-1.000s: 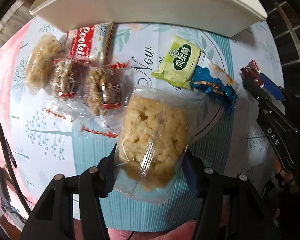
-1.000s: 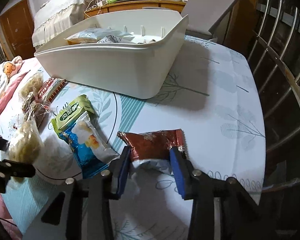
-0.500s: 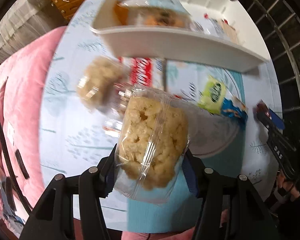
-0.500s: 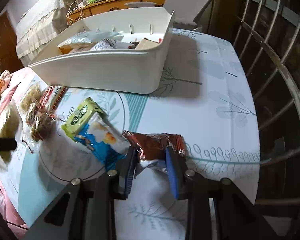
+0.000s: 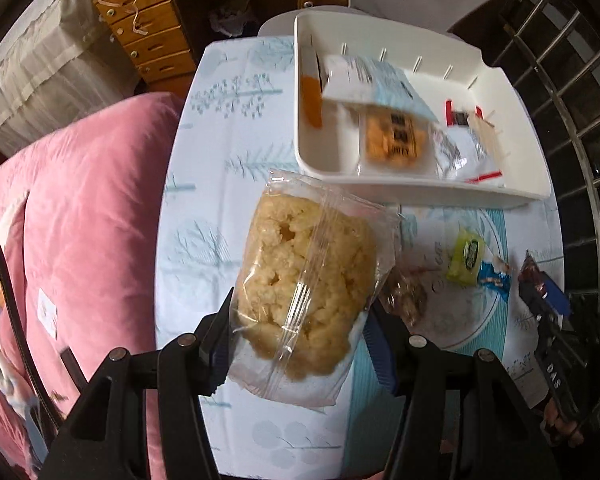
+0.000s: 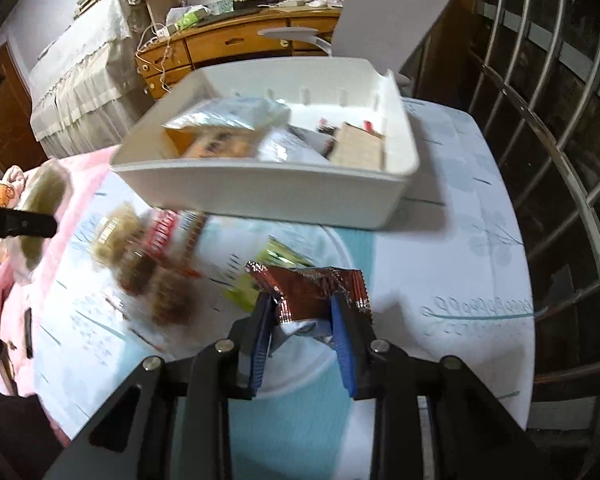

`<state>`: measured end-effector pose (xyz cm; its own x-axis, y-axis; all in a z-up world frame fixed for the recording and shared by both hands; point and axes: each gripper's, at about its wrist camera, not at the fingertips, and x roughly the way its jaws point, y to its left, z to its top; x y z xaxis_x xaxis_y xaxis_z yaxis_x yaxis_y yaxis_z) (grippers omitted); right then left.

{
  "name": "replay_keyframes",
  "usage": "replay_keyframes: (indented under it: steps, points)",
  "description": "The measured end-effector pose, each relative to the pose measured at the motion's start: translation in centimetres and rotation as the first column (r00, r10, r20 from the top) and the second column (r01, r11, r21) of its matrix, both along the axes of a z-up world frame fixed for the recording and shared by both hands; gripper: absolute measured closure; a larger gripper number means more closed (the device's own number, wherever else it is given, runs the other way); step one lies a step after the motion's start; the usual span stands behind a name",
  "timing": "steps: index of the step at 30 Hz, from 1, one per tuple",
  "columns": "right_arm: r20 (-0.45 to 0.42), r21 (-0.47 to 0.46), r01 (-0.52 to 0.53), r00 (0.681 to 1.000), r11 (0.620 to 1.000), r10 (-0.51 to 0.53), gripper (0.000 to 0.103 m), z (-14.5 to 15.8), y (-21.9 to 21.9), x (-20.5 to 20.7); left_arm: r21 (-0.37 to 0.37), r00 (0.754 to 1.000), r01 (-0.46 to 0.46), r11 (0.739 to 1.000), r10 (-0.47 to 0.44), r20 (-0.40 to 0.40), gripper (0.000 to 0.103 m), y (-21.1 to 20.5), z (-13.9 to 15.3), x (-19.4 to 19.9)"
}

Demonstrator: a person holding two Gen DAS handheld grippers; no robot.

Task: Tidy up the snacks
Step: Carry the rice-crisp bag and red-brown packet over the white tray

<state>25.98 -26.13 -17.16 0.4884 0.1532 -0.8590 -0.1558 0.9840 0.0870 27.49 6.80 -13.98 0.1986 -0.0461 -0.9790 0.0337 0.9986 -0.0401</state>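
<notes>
Clear pack (image 5: 306, 292) of pale puffed rice, long axis pointing away from L fingers (image 5: 220, 332) clamping it; R fingers (image 6: 342, 334) pinched crumpled red packet (image 6: 312, 290), above counter (image 6: 460, 248).

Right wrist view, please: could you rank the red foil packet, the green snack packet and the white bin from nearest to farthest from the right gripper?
1. Red foil packet: clamped between the fingers of the right gripper.
2. Green snack packet: on the table just beyond, slightly left, partly hidden behind the foil packet.
3. White bin: farthest, across the table ahead.
</notes>
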Motion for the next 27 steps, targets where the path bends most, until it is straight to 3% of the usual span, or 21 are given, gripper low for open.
replay_keyframes:
  steps: [9, 16, 24, 27]
  points:
    - [0.057, 0.049, -0.012, 0.998, 0.999, 0.009, 0.074, 2.9, 6.5, 3.2, -0.018, 0.992, 0.099, 0.995, -0.098, 0.076, 0.047, 1.5, 2.6, 5.9]
    - [0.17, 0.038, 0.01, 0.985, 0.999, -0.017, 0.074, 5.4, 9.8, 5.9, -0.075, 0.975, 0.186, 0.98, -0.174, 0.139, 0.047, 1.0, 3.1, 9.7]
    - [0.272, 0.025, 0.071, 0.959, 0.997, -0.075, 0.073, 6.5, 10.7, 7.9, -0.172, 0.956, 0.247, 0.954, -0.211, 0.204, 0.047, 0.2, 2.4, 12.1]
    - [0.254, 0.056, 0.136, 0.956, 0.989, -0.146, 0.068, 5.9, 10.1, 8.7, -0.225, 0.953, 0.265, 0.937, -0.219, 0.212, 0.041, 0.1, 1.9, 12.2]
